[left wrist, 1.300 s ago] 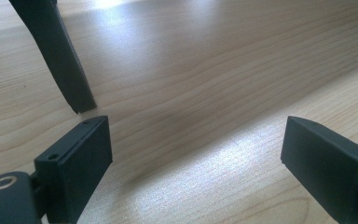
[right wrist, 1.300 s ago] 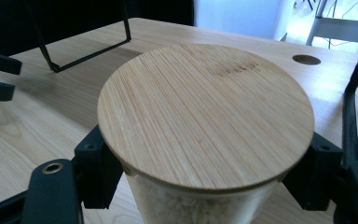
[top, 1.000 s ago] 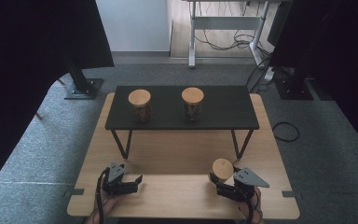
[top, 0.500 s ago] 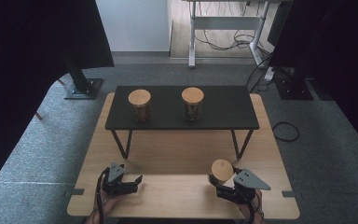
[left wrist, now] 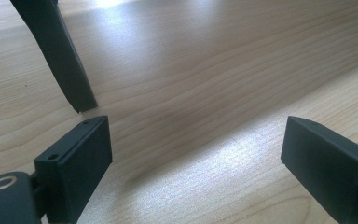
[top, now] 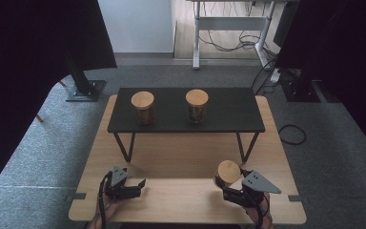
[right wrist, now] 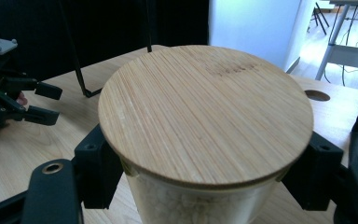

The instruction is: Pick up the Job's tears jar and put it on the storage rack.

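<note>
A glass jar with a round bamboo lid (top: 228,171) (right wrist: 205,112) stands upright near the front right of the wooden table (top: 181,152), and my right gripper (top: 226,184) (right wrist: 205,179) is shut on its body just under the lid. Two more jars with bamboo lids (top: 143,107) (top: 197,105) stand on the low black shelf (top: 228,114) farther back. My left gripper (top: 140,188) (left wrist: 196,158) rests low over the table's front left, open, with bare wood between its jaws. The right gripper view shows the left gripper (right wrist: 44,102) off to the left.
The black shelf stands on thin metal legs (top: 124,147) (left wrist: 60,51); one leg meets the table just ahead of my left jaws. A round hole (right wrist: 318,95) is cut in the tabletop beyond the held jar. Grey carpet and desk frames lie beyond the table.
</note>
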The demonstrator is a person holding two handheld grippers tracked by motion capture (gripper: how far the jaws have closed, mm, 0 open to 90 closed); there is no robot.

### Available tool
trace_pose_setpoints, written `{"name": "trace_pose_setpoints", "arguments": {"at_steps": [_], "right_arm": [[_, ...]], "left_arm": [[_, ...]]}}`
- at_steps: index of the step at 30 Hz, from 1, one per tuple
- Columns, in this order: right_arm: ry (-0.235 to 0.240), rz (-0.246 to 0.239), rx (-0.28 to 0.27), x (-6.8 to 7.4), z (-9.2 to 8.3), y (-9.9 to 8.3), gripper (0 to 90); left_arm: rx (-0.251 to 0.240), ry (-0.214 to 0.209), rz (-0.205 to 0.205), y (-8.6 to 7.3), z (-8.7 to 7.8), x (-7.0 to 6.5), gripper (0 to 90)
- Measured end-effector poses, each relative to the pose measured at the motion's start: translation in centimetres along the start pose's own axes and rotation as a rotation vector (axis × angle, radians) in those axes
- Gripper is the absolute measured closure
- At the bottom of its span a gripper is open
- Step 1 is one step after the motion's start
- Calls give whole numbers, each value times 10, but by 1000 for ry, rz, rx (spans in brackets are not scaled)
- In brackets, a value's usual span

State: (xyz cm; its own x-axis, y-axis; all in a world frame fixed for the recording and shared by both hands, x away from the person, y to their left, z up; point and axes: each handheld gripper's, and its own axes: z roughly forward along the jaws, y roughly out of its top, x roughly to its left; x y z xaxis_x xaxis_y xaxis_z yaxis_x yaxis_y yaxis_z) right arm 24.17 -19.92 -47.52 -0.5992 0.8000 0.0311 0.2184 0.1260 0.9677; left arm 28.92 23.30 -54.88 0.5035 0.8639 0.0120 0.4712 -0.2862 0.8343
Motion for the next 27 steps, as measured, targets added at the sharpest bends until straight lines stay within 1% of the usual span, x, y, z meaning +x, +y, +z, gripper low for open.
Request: {"name": "trace_pose_setpoints", "arguments": {"at_steps": [5,8,10,13,16,19,22,27], "right_arm": [[-1,-11,-19,-1,-4,7,249],[8,-28,-30,-1,-7,14,249],[12,-31,-36,-2,-8,17,249],[14,-31,-40,-2,-8,20,249],[14,-32,-33,-3,-7,21,248],[12,-22,-28,-4,-8,23,249],[10,-19,-38,-3,-11,27,249],[14,-28,-59,-3,-15,38,249]], "left_arm": [[0,2,0,0,0,0,82],[1,5,1,0,0,0,82],[1,7,0,0,0,0,82],[3,7,0,0,0,0,82],[1,7,-4,0,0,0,82],[3,9,-1,0,0,0,82],[4,13,2,0,0,-1,82],[6,13,1,0,0,-1,82]]}}
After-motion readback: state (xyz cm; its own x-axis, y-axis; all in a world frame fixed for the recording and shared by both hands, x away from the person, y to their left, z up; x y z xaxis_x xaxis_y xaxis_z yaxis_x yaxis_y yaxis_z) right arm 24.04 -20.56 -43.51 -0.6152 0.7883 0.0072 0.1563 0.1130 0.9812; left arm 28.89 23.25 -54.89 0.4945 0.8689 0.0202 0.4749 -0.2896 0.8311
